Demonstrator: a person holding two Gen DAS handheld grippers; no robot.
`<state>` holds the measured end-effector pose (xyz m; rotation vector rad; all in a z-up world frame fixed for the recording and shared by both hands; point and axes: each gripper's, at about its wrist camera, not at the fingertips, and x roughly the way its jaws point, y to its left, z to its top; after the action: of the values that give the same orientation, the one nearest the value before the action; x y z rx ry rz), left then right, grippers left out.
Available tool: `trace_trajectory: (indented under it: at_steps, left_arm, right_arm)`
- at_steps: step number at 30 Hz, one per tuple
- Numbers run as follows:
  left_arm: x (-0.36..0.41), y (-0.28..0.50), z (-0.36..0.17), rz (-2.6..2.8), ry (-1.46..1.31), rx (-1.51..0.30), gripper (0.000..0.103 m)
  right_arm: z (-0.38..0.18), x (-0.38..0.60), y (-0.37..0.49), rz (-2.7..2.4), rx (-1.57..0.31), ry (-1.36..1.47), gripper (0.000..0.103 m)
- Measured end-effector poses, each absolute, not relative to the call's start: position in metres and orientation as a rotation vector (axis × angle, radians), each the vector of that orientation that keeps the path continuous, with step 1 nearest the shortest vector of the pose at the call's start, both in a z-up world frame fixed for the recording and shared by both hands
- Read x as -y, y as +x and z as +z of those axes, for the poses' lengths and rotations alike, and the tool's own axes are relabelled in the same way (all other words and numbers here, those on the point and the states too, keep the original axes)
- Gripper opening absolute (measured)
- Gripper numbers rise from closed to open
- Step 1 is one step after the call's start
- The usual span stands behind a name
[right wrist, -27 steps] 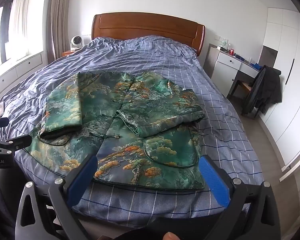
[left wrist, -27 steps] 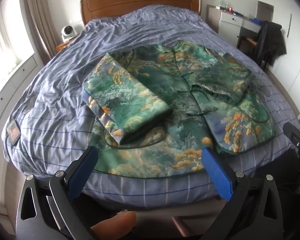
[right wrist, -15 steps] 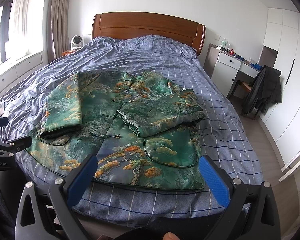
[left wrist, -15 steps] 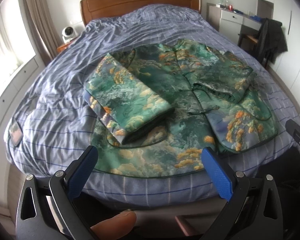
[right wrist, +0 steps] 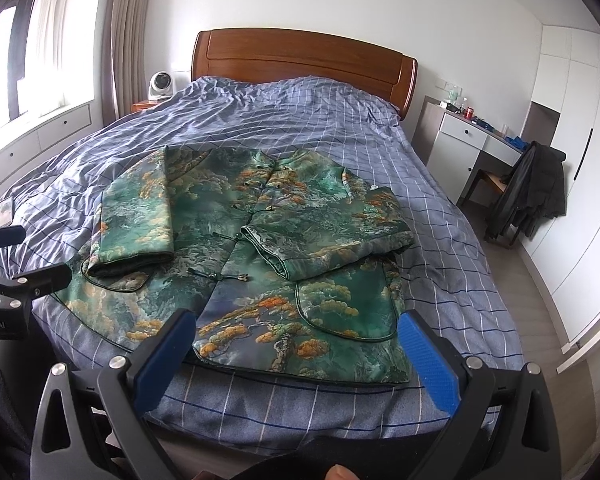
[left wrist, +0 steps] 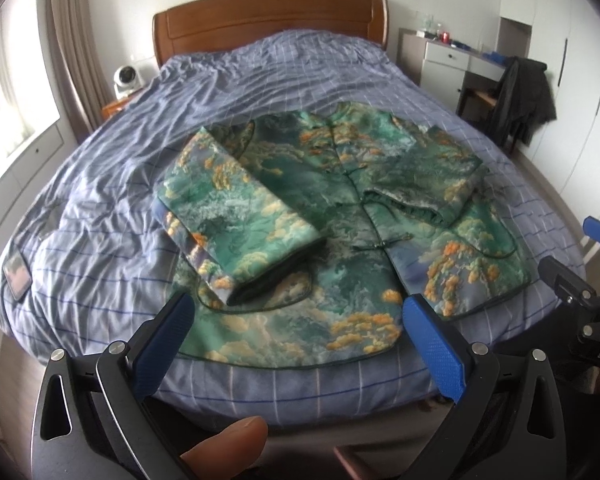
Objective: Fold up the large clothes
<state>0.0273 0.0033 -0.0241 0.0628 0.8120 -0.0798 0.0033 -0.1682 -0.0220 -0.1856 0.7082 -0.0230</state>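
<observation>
Bedroom, white walls, curtained window on the left side. Bed (right wrist: 440, 216) fills both views, covered by a rumpled blue-grey checked duvet, with a brown wooden headboard (right wrist: 300, 60) at the far end. White wardrobe doors (right wrist: 572, 128) run along the right wall. White desk (right wrist: 466, 140) stands to the right of the headboard with small items on top; dark garment (right wrist: 534, 190) hangs over the chair beside it. Small white fan (right wrist: 161, 85) sits on the nightstand left of the headboard. Phone (left wrist: 17, 274) lies on the duvet near the left edge.

Green brocade jacket (right wrist: 236, 240) with orange cloud and pine pattern lies face up on the near half of the bed, collar toward the headboard, front fastened, both sleeves folded in across the body, hem close to the foot edge.

Left gripper (left wrist: 296, 340): jaws spread wide, nothing between them, held over the foot of the bed just short of the hem. Right gripper (right wrist: 296, 354): jaws likewise fully apart, empty, touching nothing. Fingertip (left wrist: 228, 446) shows at the bottom of the left view.
</observation>
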Motion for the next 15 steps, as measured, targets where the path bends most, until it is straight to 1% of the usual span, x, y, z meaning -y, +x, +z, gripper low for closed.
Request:
trace_trajectory:
  at_steps: [2,9,15]
  left_arm:
    - [-0.004,0.0256,-0.0235,-0.08,0.068,-0.807,0.103]
    - [0.0006,0.0302,-0.0217,-0.11,0.043,-0.819,0.103]
    - [0.001,0.0293,-0.0195,-0.101,0.054,-0.809,0.103]
  right_arm:
    - [-0.0221,0.1673,0.0021,-0.028,-0.677,-0.194,0.103]
    - [-0.0232,0.1653,0.0023,-0.02,-0.74,-0.212,0.103]
    - [-0.0232,0.1652,0.001,-0.016,-0.72,-0.195,0.103]
